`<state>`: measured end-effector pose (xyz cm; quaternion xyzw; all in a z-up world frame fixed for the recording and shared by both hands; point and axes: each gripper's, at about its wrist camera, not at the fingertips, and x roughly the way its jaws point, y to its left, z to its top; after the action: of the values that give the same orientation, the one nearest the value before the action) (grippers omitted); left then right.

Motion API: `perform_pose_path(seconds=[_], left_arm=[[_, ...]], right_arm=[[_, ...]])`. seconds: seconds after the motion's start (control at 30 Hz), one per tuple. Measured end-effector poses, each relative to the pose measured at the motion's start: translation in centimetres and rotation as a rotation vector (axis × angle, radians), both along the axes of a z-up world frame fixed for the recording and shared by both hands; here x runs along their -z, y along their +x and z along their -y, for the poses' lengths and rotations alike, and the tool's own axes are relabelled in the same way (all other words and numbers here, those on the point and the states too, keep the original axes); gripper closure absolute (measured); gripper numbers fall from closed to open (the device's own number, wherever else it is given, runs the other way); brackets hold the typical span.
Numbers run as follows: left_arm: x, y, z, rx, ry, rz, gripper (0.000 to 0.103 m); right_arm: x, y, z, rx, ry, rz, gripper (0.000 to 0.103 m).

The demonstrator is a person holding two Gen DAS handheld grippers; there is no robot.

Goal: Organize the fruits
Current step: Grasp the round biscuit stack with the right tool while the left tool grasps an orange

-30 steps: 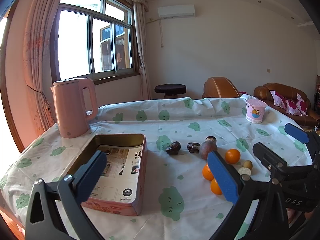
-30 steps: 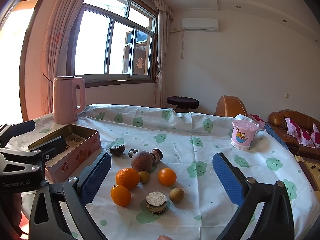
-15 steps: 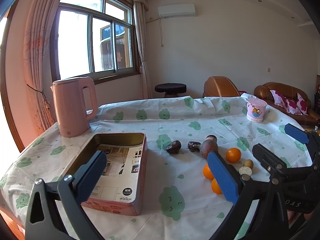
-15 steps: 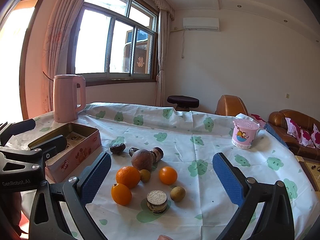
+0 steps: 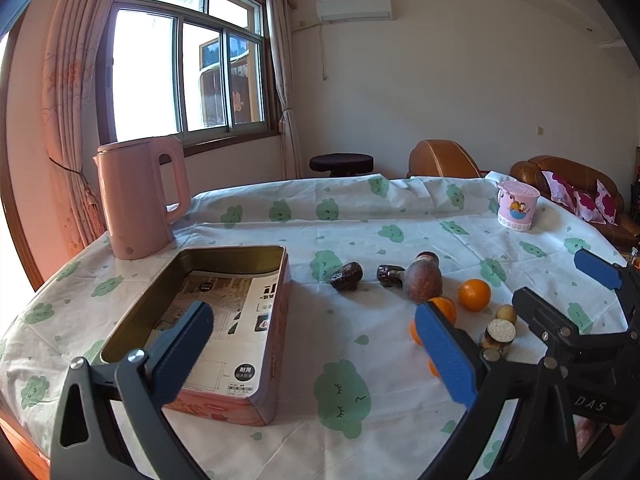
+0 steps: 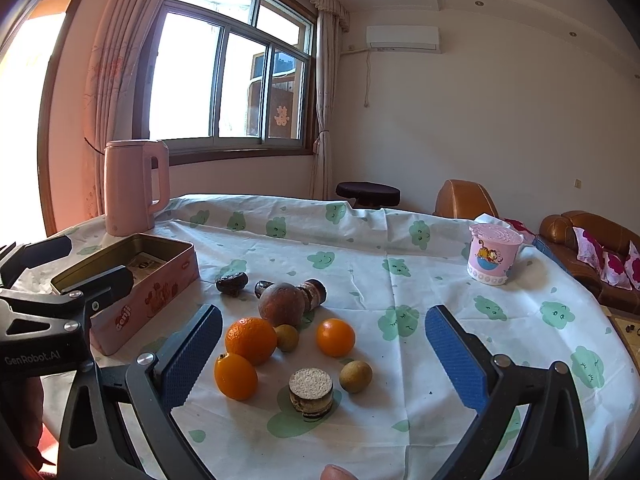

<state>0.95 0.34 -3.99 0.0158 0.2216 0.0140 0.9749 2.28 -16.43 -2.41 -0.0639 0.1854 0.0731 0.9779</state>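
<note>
Both wide open and empty: left blue-padded gripper (image 5: 316, 354) over the pink rectangular metal tin (image 5: 276, 320), right blue-padded gripper (image 6: 322, 354) above the clustered round oranges (image 6: 251, 340) on the cloud-print tablecloth (image 6: 400, 264). Likely to roll if nudged sideways. Legible: "GenRobot.AI", "DAS", "Genji".

White tablecloth (image 6: 400, 240) dotted with green cloud faces. Pale pink kettle (image 6: 130, 188), pink tin (image 6: 152, 292) gold inside. Bright oranges (image 6: 251, 340), a brownish-purple fruit (image 6: 285, 304), a pink cartoon cup (image 6: 493, 258). Blue gripper pads (image 6: 192, 360).
</note>
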Motion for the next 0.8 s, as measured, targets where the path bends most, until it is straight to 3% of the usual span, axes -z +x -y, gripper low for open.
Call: perform_pose_path(seconds=[0.23, 0.43, 0.53, 0.8], left_arm=[[1.5, 1.2, 0.6, 0.047, -0.026, -0.074, 0.000], [1.8, 1.7, 1.2, 0.076, -0.044, -0.099, 0.000], [1.9, 1.9, 1.4, 0.087, -0.044, -0.111, 0.000], [1.9, 2.1, 2.1, 0.117, -0.034, -0.123, 0.004]], right_arm=[[1.9, 1.6, 0.8, 0.027, -0.031, -0.083, 0.004], [3.3, 2.4, 0.4, -0.014, -0.061, -0.172, 0.026], [3.6, 2.5, 0.1, -0.031, -0.081, -0.198, 0.028], [4.9, 3.2, -1.1, -0.113, -0.154, -0.304, 0.060]])
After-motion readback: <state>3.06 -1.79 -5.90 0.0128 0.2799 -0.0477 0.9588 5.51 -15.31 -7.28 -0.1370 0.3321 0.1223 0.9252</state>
